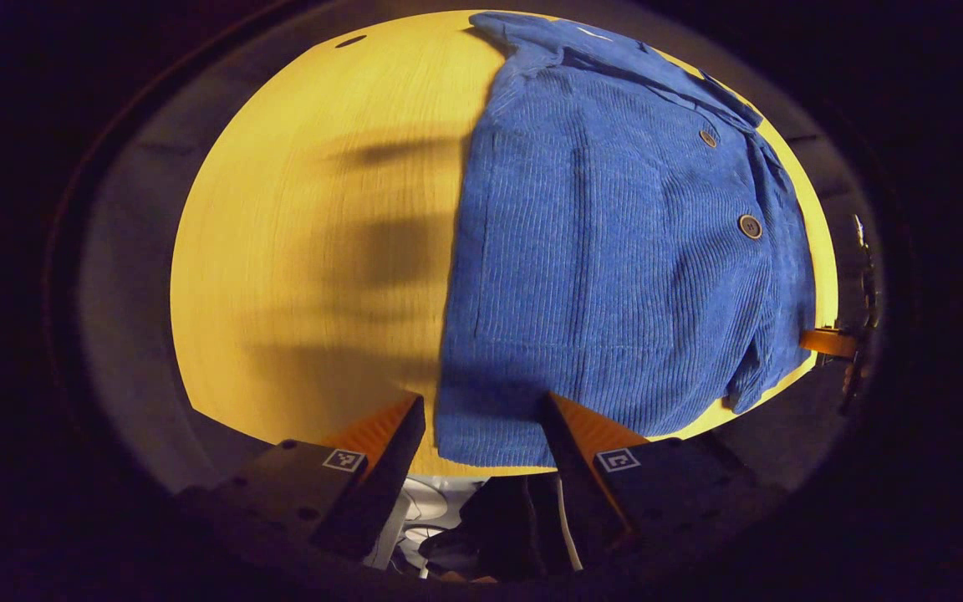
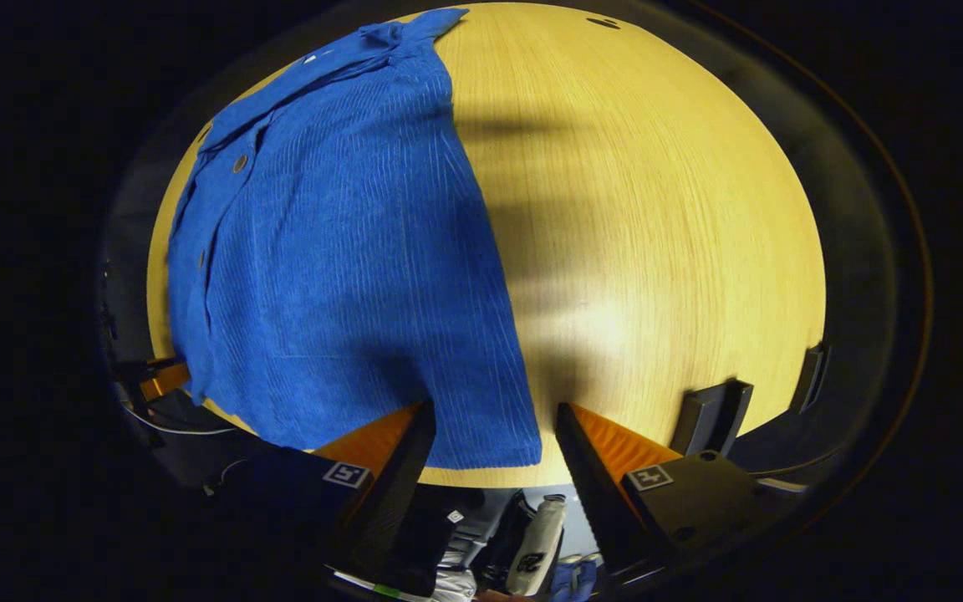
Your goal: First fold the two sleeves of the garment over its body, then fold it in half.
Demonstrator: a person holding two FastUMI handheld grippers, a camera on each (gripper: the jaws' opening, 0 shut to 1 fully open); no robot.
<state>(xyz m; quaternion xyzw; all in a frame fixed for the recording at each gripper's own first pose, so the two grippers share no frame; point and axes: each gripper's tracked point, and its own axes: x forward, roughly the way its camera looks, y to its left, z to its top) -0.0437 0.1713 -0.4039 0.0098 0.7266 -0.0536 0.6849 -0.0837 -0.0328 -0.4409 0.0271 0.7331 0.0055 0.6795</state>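
Left gripper view first: the table (image 1: 306, 251), a round yellow wood-grain top, takes up the 9 o'clock half, with soft blurry shadows lying across it. The blue corduroy garment (image 1: 615, 276) lies flat over the 3 o'clock half, collar up around 12 to 1 o'clock and hem down at 6. Two buttons show along its front edge, one button (image 1: 750, 226) at about 3 o'clock. Looks like a sleeve is already tucked in along the 4 o'clock side, though it's bunched and shadowy there, so I can't be sure. The left gripper (image 1: 481, 418) sits at 6 o'clock with its fingers spread wide apart, holding nothing, and the hem corner of the garment lies between them. Far out at 3 to 4 o'clock, past the table rim, the other gripper peeks in.

Right gripper view: same garment (image 2: 339, 276), now on the 9 o'clock side, collar at 11 to 12, hem at 6. Bare table (image 2: 657, 251) runs from the middle to 3 o'clock. The right gripper (image 2: 494, 422) is at 6 o'clock, fingers also wide apart and empty, with the garment's near corner between them. A dark bracket (image 2: 711, 418) sits on the table edge at 4 o'clock.
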